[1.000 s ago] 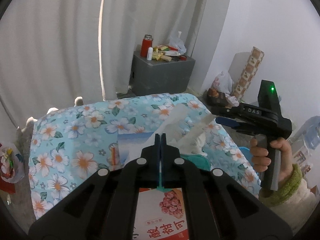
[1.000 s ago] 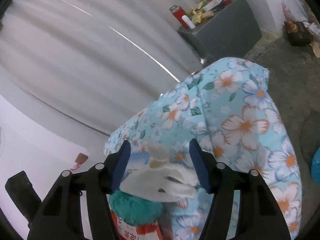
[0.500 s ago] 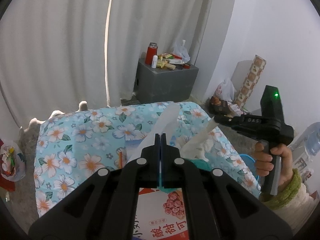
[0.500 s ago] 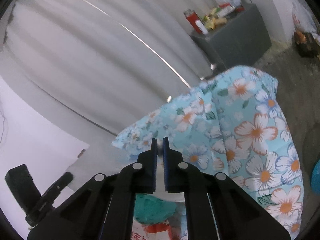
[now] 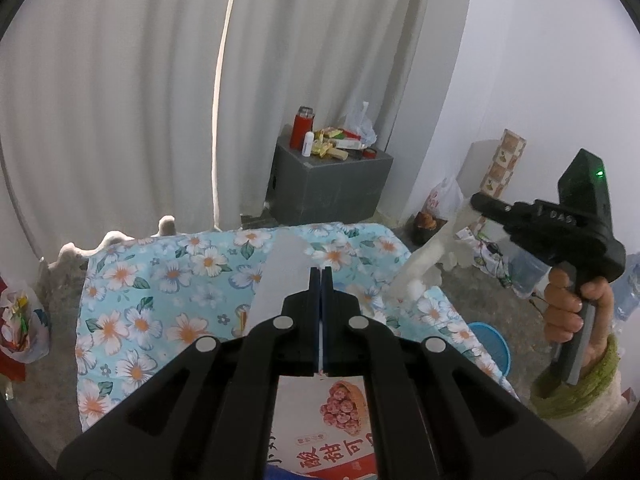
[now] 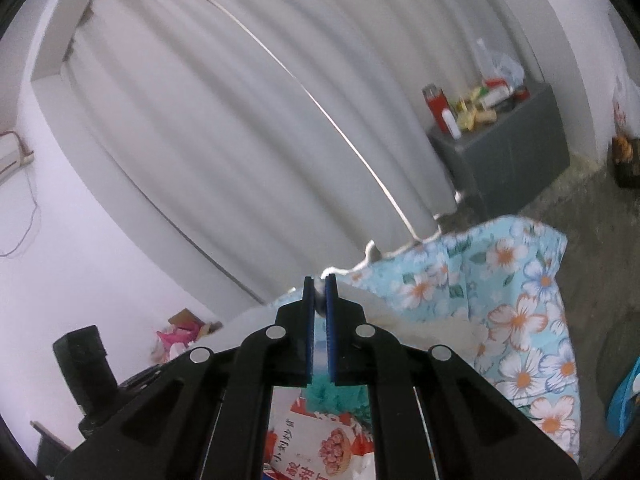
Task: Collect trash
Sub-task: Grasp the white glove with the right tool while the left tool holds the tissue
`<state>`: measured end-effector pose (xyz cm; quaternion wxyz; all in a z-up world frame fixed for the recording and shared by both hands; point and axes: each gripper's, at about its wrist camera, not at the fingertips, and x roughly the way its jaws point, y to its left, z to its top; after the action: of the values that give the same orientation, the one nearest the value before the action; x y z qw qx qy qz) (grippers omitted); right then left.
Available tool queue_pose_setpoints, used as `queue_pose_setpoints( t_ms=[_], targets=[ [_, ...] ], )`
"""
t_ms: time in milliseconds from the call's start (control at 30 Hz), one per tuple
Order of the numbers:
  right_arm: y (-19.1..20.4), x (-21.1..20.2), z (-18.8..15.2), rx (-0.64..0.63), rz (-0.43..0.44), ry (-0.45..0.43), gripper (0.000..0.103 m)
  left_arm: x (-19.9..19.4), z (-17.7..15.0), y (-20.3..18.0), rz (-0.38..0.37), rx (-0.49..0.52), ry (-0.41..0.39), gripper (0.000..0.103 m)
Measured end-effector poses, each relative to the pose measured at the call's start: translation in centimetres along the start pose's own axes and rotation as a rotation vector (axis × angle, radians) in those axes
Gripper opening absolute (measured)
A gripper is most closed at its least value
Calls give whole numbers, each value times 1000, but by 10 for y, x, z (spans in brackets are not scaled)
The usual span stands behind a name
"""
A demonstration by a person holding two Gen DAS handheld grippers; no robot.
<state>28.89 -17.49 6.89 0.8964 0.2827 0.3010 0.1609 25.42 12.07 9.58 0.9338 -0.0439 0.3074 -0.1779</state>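
My left gripper [image 5: 321,276] is shut on the edge of a pale translucent bag [image 5: 280,276]. Under it hang a red and white snack packet [image 5: 332,420] and a teal fluffy lump [image 6: 336,394]. My right gripper [image 6: 319,286] is shut on a white crumpled tissue [image 6: 319,295]. In the left wrist view that right gripper [image 5: 474,202] is raised at the right in a hand with a green cuff. The tissue [image 5: 424,258] trails down from it above the flowered cloth [image 5: 160,300]. The left gripper's body [image 6: 84,360] shows low at the left of the right wrist view.
A grey cabinet [image 5: 328,184] by the curtain carries a red flask [image 5: 302,132] and small packets. A blue basin [image 5: 492,344] sits on the floor right of the cloth. A filled plastic bag [image 5: 20,328] lies at the far left, and bags and a patterned roll [image 5: 500,168] stand by the right wall.
The right gripper's jaws closed on the white tissue and lifted it up off the cloth. The left gripper rose a little, still shut, with the packet under it.
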Motion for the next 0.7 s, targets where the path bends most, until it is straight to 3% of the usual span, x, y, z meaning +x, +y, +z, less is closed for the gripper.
queue_pose_setpoints(
  t_ms=[433,700],
  targets=[
    [14,-86,-12,-6,2,-98,5,-44,4,-25,-91,4,-68,0],
    [16,-134,-31,3,-13,-140,5,-57,0,-53,-153,34,-71,0]
  ],
)
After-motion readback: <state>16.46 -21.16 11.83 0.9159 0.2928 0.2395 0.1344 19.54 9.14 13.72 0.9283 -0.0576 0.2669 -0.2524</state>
